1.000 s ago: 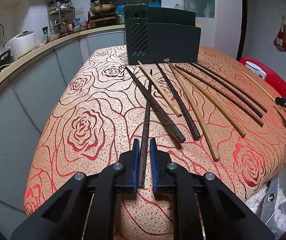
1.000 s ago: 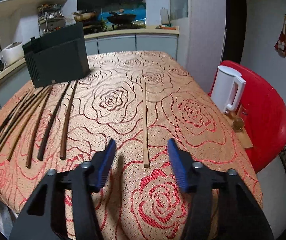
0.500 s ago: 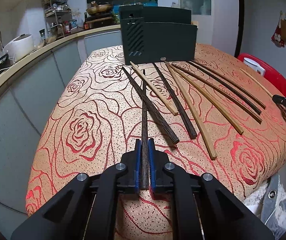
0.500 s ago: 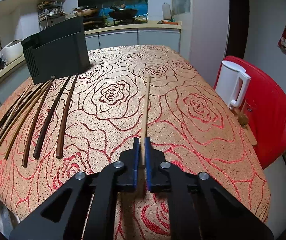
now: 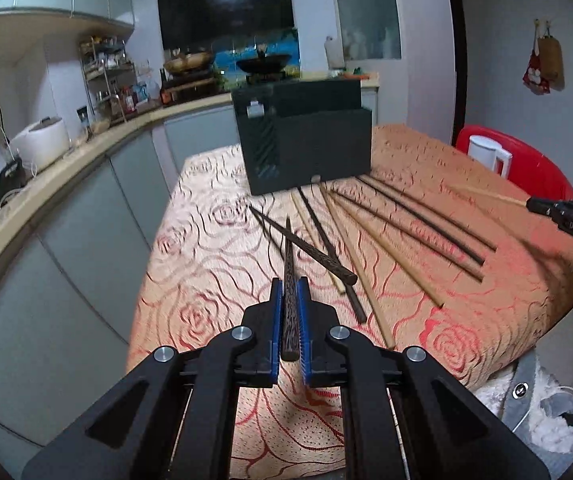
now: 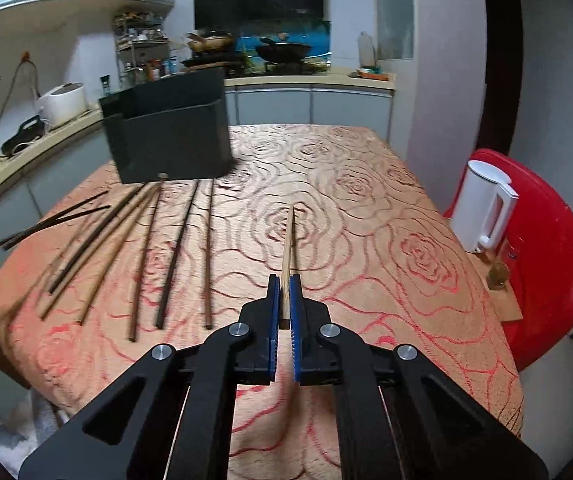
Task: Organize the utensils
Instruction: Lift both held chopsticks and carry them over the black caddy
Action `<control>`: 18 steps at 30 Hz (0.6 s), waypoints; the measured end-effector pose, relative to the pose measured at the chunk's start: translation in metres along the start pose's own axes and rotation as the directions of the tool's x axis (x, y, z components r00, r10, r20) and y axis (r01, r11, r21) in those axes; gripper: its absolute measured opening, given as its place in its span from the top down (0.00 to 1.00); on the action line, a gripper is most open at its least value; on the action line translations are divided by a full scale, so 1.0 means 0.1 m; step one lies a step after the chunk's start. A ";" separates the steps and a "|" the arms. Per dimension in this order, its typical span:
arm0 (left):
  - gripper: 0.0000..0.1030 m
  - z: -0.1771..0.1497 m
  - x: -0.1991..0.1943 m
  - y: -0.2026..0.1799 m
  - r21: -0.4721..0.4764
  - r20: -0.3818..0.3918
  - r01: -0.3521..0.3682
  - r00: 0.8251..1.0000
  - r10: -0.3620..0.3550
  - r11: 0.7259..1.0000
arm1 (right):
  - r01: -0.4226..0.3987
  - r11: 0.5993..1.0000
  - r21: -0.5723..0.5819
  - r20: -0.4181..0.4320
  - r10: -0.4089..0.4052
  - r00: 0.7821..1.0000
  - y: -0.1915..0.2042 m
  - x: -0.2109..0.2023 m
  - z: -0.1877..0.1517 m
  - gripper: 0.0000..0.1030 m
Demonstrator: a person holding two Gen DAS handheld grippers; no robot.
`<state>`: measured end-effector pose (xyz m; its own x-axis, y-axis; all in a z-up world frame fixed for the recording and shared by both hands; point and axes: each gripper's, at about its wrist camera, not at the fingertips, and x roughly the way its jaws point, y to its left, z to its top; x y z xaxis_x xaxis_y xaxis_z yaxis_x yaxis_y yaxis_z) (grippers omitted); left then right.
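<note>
My left gripper [image 5: 290,284] is shut on a dark speckled chopstick [image 5: 289,276] and holds it lifted above the rose-patterned tablecloth [image 5: 214,280]. My right gripper [image 6: 285,280] is shut on a light wooden chopstick [image 6: 287,248], also lifted off the cloth. Several more chopsticks [image 5: 386,236], dark and light, lie in a row on the cloth in front of a black utensil holder [image 5: 306,140]. They also show in the right wrist view [image 6: 170,256], with the holder [image 6: 170,140] at the back left.
A white kettle [image 6: 484,208] stands on a red chair [image 6: 546,240] to the right of the table. A kitchen counter [image 5: 46,168] with a rice cooker [image 5: 40,142] runs along the left. The table's front edge [image 5: 486,364] drops off close to me.
Both grippers have closed on their chopsticks and lifted them off the cloth. Both views have risen and tilted up.
</note>
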<state>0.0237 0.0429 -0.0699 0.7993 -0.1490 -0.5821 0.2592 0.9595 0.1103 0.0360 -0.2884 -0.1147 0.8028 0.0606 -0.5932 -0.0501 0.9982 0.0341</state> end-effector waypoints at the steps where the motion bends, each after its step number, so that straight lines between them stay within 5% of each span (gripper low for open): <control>1: 0.93 0.04 -0.05 0.00 0.003 0.015 -0.002 1.000 0.002 1.000 | -0.006 1.000 -0.005 -0.004 0.006 1.000 0.02 -0.01 0.01 0.94; 18: 0.93 0.33 -0.28 -0.02 -0.023 0.115 0.018 0.993 -0.015 1.000 | -0.082 0.996 -0.020 0.019 0.082 0.996 0.16 -0.32 0.35 0.94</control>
<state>0.0186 0.0374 -0.0270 0.8524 -0.1900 -0.4872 0.2611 0.9618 0.0818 0.0305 -0.2738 -0.0668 0.8070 0.1425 -0.5731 -0.1278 0.9896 0.0661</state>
